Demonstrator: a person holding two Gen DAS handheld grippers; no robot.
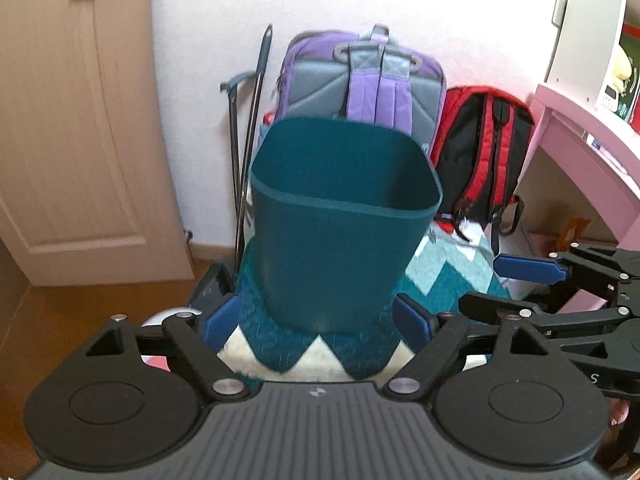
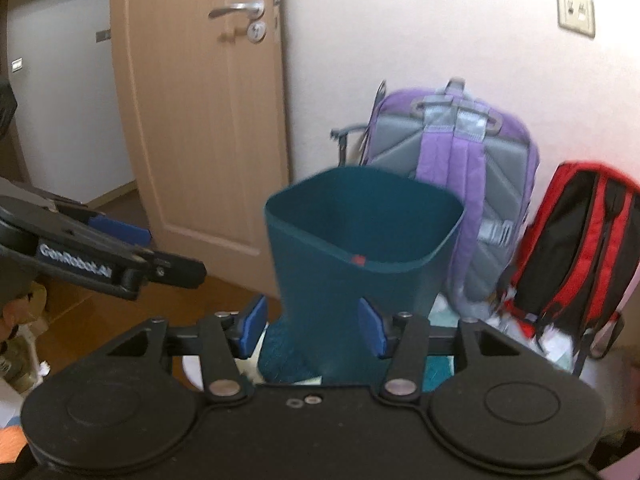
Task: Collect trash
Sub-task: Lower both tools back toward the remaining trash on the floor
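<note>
Jaws of the left gripper point(image 1: 318, 322) stand wide apart, blue pads on either flank of the bin's foot, nothing clamped; no pad presses on it. Jaws of the right gripper point(image 2: 313, 330) likewise spread, pads clear of the bin wall, nothing held.

Left wrist view, left to right:
- Wooden door point(image 1: 76, 120) at far left, lever handle at top edge.
- Dark, thin poles point(image 1: 250, 128) lean on the white wall.
- Teal waste bin point(image 1: 340, 216) upright at centre, standing on a teal-and-white zigzag rug point(image 1: 448, 276). Mouth open; its floor is hidden from here, contents cannot be told.
- Purple and grey backpack point(image 1: 372, 76) directly behind the bin, against the wall.
- Red and black backpack point(image 1: 484, 148) beside it, to the right.
- Pink desk point(image 1: 576, 148) at far right, white shelf unit above.
- Right gripper enters from the right edge, one blue pad showing, apart from the bin.

Right wrist view, left to right:
- Left gripper at left edge, printed lettering on its arm, over brown wood floor point(image 2: 100, 312).
- Door, handle visible.
- Bin centre, small red mark on its inner rim.
- Purple backpack, then red backpack, both against the wall.
- Wall socket point(image 2: 576, 12) high right.

Frames slightly blurred.
</note>
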